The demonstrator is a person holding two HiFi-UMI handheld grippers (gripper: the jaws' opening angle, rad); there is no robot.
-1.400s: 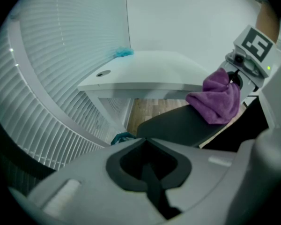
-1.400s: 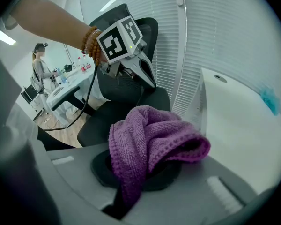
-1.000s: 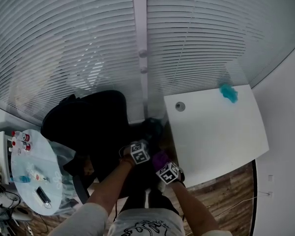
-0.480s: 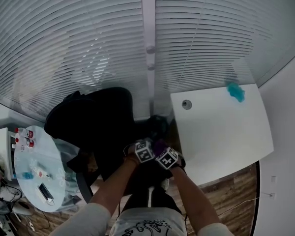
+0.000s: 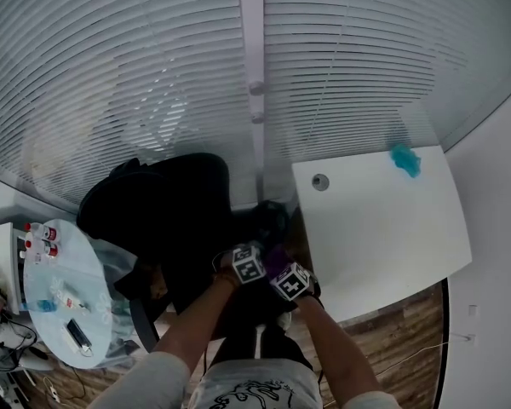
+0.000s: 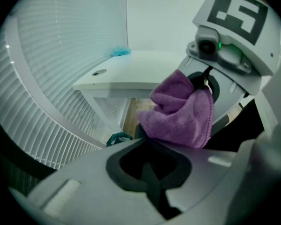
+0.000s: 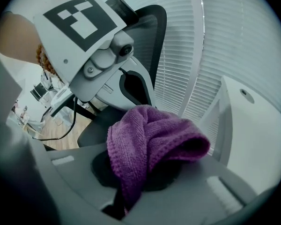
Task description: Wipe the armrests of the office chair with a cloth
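Seen from your head, your left gripper (image 5: 247, 264) and right gripper (image 5: 291, 281) sit close together above the black mesh office chair (image 5: 179, 211). Your left gripper view shows its jaws pressed together, empty, just beside the purple terry cloth (image 6: 182, 114). Your right gripper view shows its jaws clamped on that cloth.

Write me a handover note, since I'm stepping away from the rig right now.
Left gripper: shut, empty, close beside the right one.
Right gripper: shut on the purple cloth.
Both are by the office chair, near the white desk.
Done: cloth in grip.
Left: wipe both armrests. The cloth hangs in the air, touching no armrest.
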